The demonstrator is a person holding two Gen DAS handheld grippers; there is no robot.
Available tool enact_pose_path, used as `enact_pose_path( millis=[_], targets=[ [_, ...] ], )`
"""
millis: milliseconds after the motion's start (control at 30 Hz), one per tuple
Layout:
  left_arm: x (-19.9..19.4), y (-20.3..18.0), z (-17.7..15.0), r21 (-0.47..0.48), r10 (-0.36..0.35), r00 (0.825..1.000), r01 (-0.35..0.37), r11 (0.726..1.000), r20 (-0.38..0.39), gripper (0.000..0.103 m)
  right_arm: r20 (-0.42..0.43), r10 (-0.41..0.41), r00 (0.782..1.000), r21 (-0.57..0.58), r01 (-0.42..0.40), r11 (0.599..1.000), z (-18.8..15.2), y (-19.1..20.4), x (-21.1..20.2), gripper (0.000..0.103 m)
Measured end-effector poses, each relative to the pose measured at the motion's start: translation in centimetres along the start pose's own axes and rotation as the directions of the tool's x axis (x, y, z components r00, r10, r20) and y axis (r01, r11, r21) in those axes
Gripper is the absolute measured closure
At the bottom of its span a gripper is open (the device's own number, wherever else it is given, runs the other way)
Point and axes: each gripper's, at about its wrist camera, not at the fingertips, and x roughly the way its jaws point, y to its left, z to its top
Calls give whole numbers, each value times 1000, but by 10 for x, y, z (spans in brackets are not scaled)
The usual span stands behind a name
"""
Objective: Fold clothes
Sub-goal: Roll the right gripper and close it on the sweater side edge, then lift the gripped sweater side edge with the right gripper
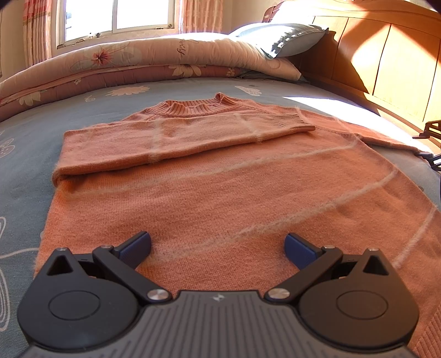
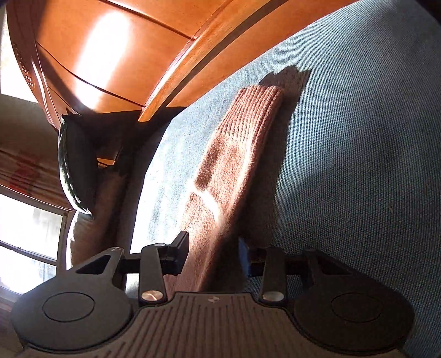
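Observation:
A salmon-orange knit sweater (image 1: 206, 192) with pale stripes lies flat on the blue-grey bed sheet (image 1: 27, 154), its ribbed collar (image 1: 193, 107) at the far end. One sleeve (image 1: 179, 137) is folded across the chest. My left gripper (image 1: 217, 247) hovers open over the sweater's lower body, holding nothing. The other sleeve (image 2: 226, 165) runs away from the right wrist camera to its ribbed cuff (image 2: 253, 110). My right gripper (image 2: 213, 253) is closed onto this sleeve, fabric filling the gap between its fingers. It shows at the left view's right edge (image 1: 431, 146).
A folded floral quilt (image 1: 137, 57) and a grey pillow (image 1: 281, 35) lie at the far side of the bed. The wooden headboard (image 1: 386, 55) runs along the right. A window (image 1: 115, 16) with curtains is behind the quilt. Bare sheet (image 2: 358, 165) lies beside the sleeve.

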Motion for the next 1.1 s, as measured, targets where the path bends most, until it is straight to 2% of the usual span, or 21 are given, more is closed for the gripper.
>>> enact_pose_path(
  millis=[100,467,567,600,633,667,700,767,833,900,1033,1100],
  targets=[
    [0,0,0,0,0,1000,0,1000,0,1,20,8,1000,-17,-7,1000,1,2,6,64],
    [0,1,0,-1,-2,1000,2,1000,1,1,126,116,985,-45,-111,993,14,-5,28,70],
    [0,1,0,-2,-3,1000,3,1000,1,1,140,153,978,-15,-153,988,9,-12,16,69],
    [0,1,0,-2,-3,1000,3,1000,1,1,145,166,975,-6,-167,986,8,-15,12,64],
    [0,1,0,-2,-2,1000,2,1000,2,1,149,177,973,0,-179,984,7,-18,10,64],
    [0,1,0,-2,-2,1000,2,1000,2,1,153,180,972,-1,-182,983,9,-20,11,72],
    [0,0,0,-2,-2,1000,2,1000,2,1,165,174,971,0,-176,984,11,-21,13,76],
    [0,0,0,-1,-1,1000,1,1000,1,1,171,161,972,-15,-161,987,17,-17,23,76],
    [0,0,0,-2,-2,1000,2,1000,1,1,142,137,980,-57,-130,990,22,-7,34,76],
    [0,1,0,-3,-3,1000,3,1000,2,1,119,87,989,-103,-75,992,23,0,36,85],
    [0,1,0,-4,-4,1000,4,1000,2,1,95,11,995,-158,4,987,25,12,28,90],
    [0,1,0,-5,-5,1000,5,1000,2,1,90,1,996,-207,18,978,23,27,19,93]
  ],
)
